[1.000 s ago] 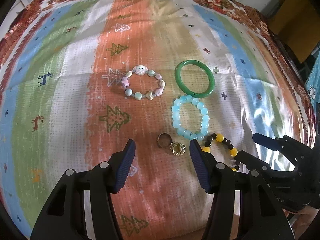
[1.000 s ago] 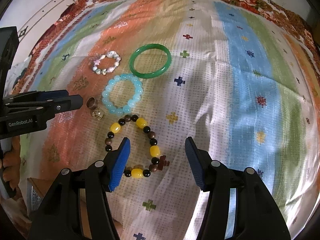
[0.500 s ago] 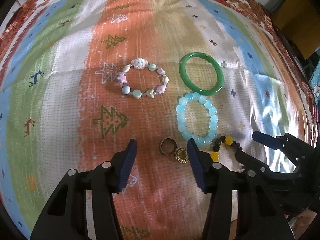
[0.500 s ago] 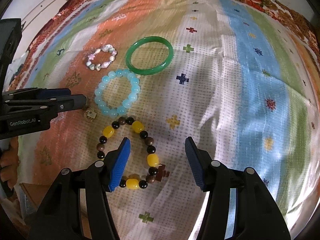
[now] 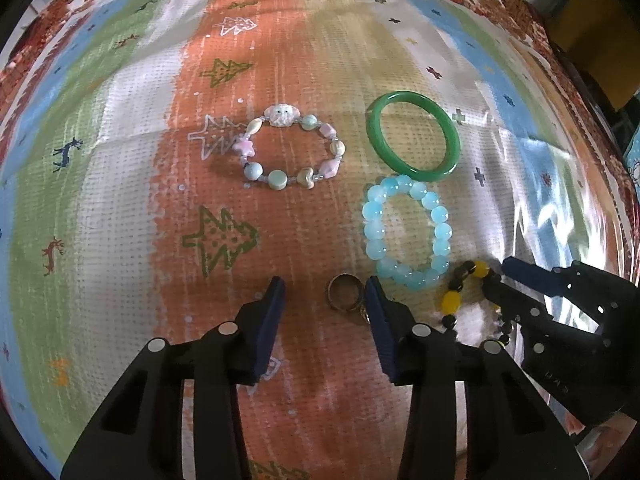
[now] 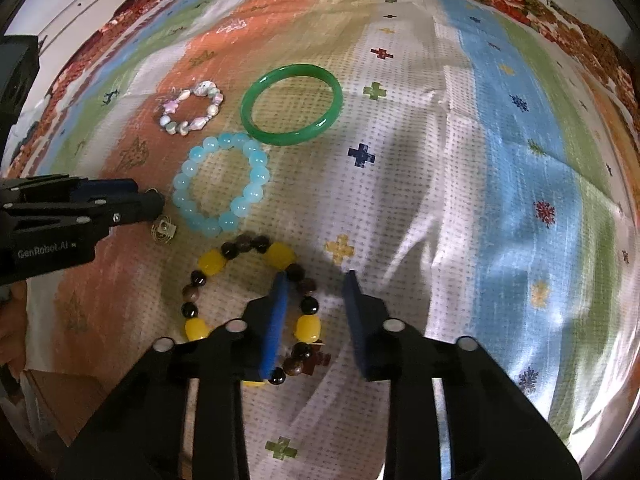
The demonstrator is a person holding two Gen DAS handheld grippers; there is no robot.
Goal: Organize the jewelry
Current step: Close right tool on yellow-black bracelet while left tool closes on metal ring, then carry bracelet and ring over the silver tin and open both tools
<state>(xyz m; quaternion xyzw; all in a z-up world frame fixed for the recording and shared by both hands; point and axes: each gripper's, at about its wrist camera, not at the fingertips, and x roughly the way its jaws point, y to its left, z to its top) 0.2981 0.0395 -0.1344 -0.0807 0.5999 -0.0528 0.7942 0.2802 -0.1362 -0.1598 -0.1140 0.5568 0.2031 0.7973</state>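
Jewelry lies on a striped cloth. A bronze ring (image 5: 343, 291) sits between my left gripper's (image 5: 323, 300) open fingers, close to the right finger; a gold wire ring (image 6: 163, 231) lies beside it. My right gripper (image 6: 314, 304) is open and straddles the right side of the yellow-and-dark bead bracelet (image 6: 212, 262), its left finger inside the loop. The bracelet also shows in the left wrist view (image 5: 452, 300). Beyond lie a light blue bead bracelet (image 5: 406, 232), a green bangle (image 5: 414, 136) and a pastel charm bracelet (image 5: 292, 148).
The striped cloth (image 5: 120, 200) covers the whole surface and wrinkles at the right. A brown cabinet (image 5: 600, 32) stands past the far right edge. White furniture (image 6: 80, 8) stands at the far left in the right wrist view.
My left gripper moved forward and now has the bronze ring between its fingers. My right gripper moved forward onto the yellow-and-dark bracelet and its fingers narrowed around the right side.
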